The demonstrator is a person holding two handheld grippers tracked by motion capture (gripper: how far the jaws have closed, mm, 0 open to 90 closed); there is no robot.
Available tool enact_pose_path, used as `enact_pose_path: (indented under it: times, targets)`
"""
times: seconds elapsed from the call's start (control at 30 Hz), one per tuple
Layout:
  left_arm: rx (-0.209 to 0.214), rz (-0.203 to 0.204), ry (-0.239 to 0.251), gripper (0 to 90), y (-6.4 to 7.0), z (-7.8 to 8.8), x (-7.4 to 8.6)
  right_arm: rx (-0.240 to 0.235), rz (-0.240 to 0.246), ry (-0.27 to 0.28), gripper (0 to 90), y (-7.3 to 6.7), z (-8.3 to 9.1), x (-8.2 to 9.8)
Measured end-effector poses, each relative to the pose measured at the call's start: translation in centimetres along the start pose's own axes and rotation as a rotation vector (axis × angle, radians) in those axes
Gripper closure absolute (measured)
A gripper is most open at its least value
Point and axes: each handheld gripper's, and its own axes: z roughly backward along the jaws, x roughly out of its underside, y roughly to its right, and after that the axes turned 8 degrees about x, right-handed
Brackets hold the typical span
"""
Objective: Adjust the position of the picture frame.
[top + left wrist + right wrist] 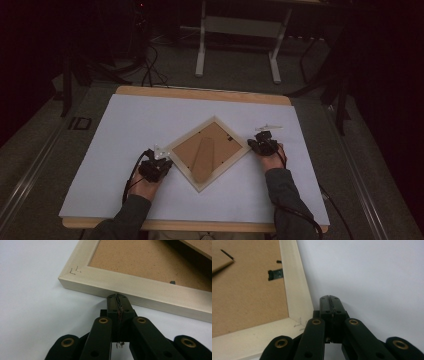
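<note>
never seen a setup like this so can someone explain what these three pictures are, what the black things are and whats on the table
A person sits at a table and holds a black hand tool in each hand, with two-jawed tongs at the front. There is no robot arm.

The wide picture comes from a camera above, looking down at the table. The left tongs are at its left, the right tongs at its right. The other two pictures come from small cameras that ride on each tool and look along its jaws: left tongs, right tongs.

On the white sheet lies a picture frame, pale wood, back side up, turned like a diamond, with its brown backing board and stand showing.

Both tongs are shut and hold nothing. The left tip is right at the frame's edge; the right one sits beside a corner.
</note>
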Motion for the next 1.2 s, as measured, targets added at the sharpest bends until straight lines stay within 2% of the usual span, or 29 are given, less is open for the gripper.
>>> enact_pose_path:
  times: [0.03,0.27,0.3,0.43,0.5,0.6,0.63,0.73,0.83,1.03,1.2]
  targets:
    - [-0.004,0.001,0.000,90.0,-0.1,-0.1,-0.1,-0.012,-0.028,0.006,90.0,0.2,0.1,0.2]
    - [-0.016,0.001,-0.009,90.0,-0.5,-0.7,-0.9,-0.035,-0.041,0.006,90.0,0.3,0.6,0.9]
    - [-0.027,0.004,-0.006,90.0,-0.7,-0.9,-1.1,-0.038,-0.038,0.010,90.0,0.2,0.9,1.2]
    - [-0.019,0.028,0.016,90.0,-1.3,-1.2,-1.3,-0.035,-0.019,0.012,90.0,-0.3,1.5,1.7]
    - [-0.015,0.037,0.023,90.0,-1.7,-1.3,-1.4,-0.035,0.015,0.019,90.0,-0.9,2.0,2.2]
    - [-0.007,0.045,0.028,90.0,-1.9,-1.4,-1.4,-0.038,0.010,0.024,90.0,-1.2,2.4,2.6]
    - [-0.013,0.031,0.015,90.0,-2.0,-1.5,-1.7,-0.039,0.006,0.030,90.0,-1.3,2.7,3.0]
    - [-0.015,0.032,0.010,90.0,-2.3,-1.7,-2.0,-0.041,0.001,0.031,90.0,-1.5,3.0,3.4]
    - [0.002,0.064,0.035,90.0,-2.9,-2.0,-2.1,-0.051,0.012,0.038,90.0,-1.9,3.8,4.2]
    - [0.009,0.069,0.040,90.0,-3.1,-2.1,-2.1,-0.070,0.012,0.048,90.0,-2.6,4.8,5.4]
    - [0.015,0.079,0.047,90.0,-3.2,-2.1,-2.1,-0.067,0.016,0.039,90.0,-3.1,5.3,5.8]
